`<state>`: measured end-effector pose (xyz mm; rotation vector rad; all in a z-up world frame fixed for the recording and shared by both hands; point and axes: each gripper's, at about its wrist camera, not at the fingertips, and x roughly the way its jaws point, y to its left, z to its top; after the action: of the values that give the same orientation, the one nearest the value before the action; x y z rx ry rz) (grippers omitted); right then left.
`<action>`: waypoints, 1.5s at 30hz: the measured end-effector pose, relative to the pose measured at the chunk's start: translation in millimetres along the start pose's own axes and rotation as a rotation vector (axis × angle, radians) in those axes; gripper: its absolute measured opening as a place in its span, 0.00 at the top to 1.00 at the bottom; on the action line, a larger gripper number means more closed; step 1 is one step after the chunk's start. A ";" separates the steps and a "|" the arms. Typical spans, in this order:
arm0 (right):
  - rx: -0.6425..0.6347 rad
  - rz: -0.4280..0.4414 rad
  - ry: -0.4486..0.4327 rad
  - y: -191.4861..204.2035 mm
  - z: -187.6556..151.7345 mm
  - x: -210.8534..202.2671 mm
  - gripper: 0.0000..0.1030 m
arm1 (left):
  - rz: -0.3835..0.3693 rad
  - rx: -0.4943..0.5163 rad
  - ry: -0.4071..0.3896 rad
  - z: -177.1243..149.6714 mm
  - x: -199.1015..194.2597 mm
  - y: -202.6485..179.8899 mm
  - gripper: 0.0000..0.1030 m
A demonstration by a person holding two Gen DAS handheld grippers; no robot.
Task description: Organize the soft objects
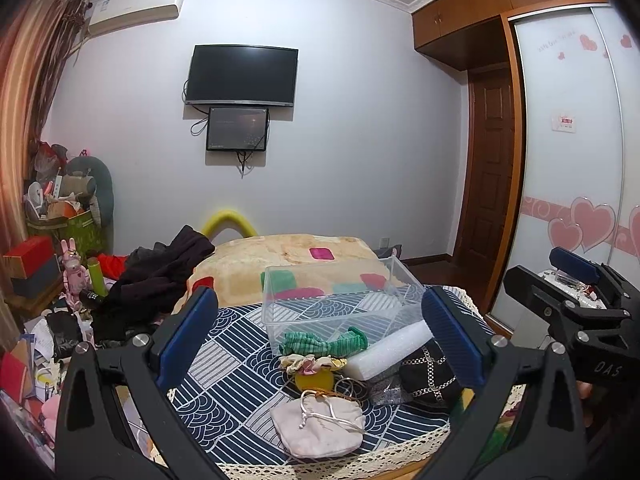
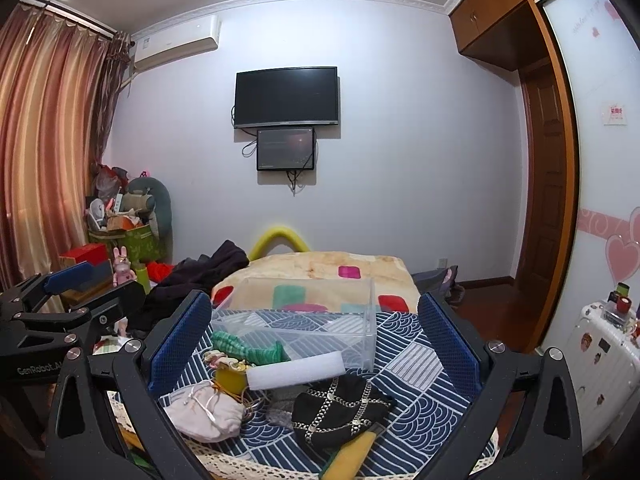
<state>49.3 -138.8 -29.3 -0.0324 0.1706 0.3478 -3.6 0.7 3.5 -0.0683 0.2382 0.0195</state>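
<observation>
A clear plastic box (image 1: 320, 304) (image 2: 312, 320) stands on a blue patterned cloth (image 1: 224, 392) (image 2: 420, 392). In front of it lie a green knitted piece (image 1: 324, 342) (image 2: 248, 348), a white foam roll (image 1: 388, 352) (image 2: 296, 370), a floral scrunchie (image 1: 310, 362), a yellow item (image 1: 314, 380) (image 2: 230, 378), a pink drawstring pouch (image 1: 320, 426) (image 2: 204, 412) and a black chain-print cloth (image 1: 430, 374) (image 2: 340, 410). My left gripper (image 1: 320, 340) and right gripper (image 2: 316, 344) are both open and empty, above the near edge.
A beige blanket with coloured patches (image 1: 288, 260) (image 2: 320, 276) lies behind the box, dark clothes (image 1: 160, 276) to its left. Clutter and boxes (image 1: 36, 320) fill the left side. A white suitcase (image 2: 604, 360) and wardrobe (image 1: 572, 160) are right.
</observation>
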 end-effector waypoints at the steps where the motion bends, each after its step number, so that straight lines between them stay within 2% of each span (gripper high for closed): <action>1: 0.000 -0.001 -0.001 -0.4 0.3 0.0 0.00 | 0.000 -0.001 0.000 -0.1 0.1 -0.1 0.00; 41: 0.009 -0.002 -0.016 4.6 1.8 -4.1 0.00 | -0.005 -0.006 -0.012 0.9 -2.8 -2.5 0.00; 45: 0.012 0.022 0.001 5.0 0.7 -0.7 0.00 | -0.029 0.005 -0.013 0.4 -4.6 -4.8 0.00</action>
<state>47.0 -134.3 -28.5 -0.0193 0.1743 0.3682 -7.8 -4.1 5.3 -0.0664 0.2246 -0.0091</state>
